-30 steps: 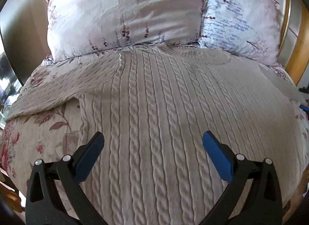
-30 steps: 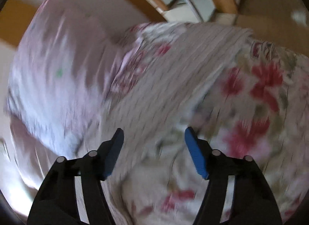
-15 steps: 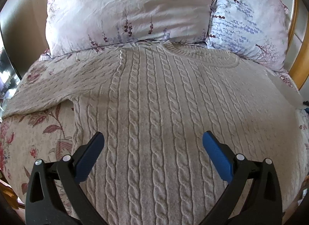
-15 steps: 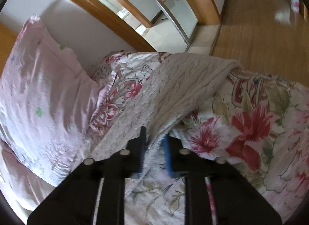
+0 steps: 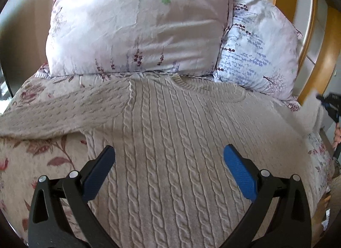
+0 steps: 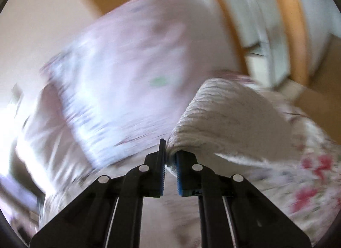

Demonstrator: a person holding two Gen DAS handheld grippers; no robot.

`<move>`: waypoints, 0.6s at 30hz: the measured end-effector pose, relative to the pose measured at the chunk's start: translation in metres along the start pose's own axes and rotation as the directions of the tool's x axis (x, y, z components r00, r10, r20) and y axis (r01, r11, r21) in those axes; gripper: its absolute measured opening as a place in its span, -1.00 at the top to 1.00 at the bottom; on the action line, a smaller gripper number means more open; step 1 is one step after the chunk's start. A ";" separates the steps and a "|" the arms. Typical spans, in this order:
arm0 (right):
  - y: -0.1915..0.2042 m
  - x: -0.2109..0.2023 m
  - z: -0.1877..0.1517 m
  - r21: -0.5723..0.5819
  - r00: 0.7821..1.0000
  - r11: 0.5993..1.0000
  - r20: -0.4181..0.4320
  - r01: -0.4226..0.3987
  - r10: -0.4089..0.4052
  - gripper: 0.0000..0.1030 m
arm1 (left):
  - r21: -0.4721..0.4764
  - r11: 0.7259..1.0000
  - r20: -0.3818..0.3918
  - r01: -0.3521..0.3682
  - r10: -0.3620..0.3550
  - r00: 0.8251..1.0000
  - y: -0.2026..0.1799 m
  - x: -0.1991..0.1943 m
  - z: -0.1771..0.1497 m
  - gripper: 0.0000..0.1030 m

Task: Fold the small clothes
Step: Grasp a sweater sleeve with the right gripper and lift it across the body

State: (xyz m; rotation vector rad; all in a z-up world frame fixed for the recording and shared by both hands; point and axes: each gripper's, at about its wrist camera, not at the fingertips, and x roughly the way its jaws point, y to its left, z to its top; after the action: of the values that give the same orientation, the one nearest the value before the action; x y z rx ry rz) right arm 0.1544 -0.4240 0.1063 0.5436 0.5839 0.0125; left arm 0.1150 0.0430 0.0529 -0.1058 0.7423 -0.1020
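Observation:
A beige cable-knit sweater (image 5: 170,141) lies flat on the bed, collar toward the pillows, its left sleeve (image 5: 59,111) spread out to the left. My left gripper (image 5: 169,162) is open and empty, hovering over the sweater's body. My right gripper (image 6: 169,158) is shut on the sweater's right sleeve (image 6: 223,120) and holds it lifted off the bed; the right wrist view is motion-blurred. The right gripper also shows at the far right of the left wrist view (image 5: 329,104) with the raised sleeve.
Two pillows, a pink one (image 5: 138,26) and a pale blue one (image 5: 255,49), stand behind the sweater's collar. A floral bedspread (image 5: 32,162) covers the bed. A wooden bed frame (image 5: 315,73) curves along the right edge.
My right gripper closed on the right sleeve and lifted it, swinging toward the pillows. My left gripper stayed open and moved slightly forward over the sweater.

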 end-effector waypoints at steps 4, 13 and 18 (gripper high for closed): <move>0.074 0.034 -0.047 -0.149 0.979 0.978 -0.168 -0.144 0.118 0.83 | -0.001 1.000 0.020 0.000 0.000 1.000 0.003 0.000 0.003 -0.97; 0.116 0.092 -0.133 -0.181 0.889 0.965 -0.449 -0.190 0.091 0.47 | -0.102 0.987 0.002 0.127 -0.127 0.992 0.012 0.008 -0.002 -0.97; 0.064 0.064 -0.114 0.101 0.906 0.979 -0.372 -0.177 0.202 -0.20 | -0.093 0.979 0.012 0.179 -0.179 0.984 0.008 0.009 -0.001 -0.97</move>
State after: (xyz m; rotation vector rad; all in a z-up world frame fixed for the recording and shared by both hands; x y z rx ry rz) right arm 0.1571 -0.3037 0.0249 0.6662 0.9118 0.2913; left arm 0.1212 0.0495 0.0457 -0.2626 0.7333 -0.2389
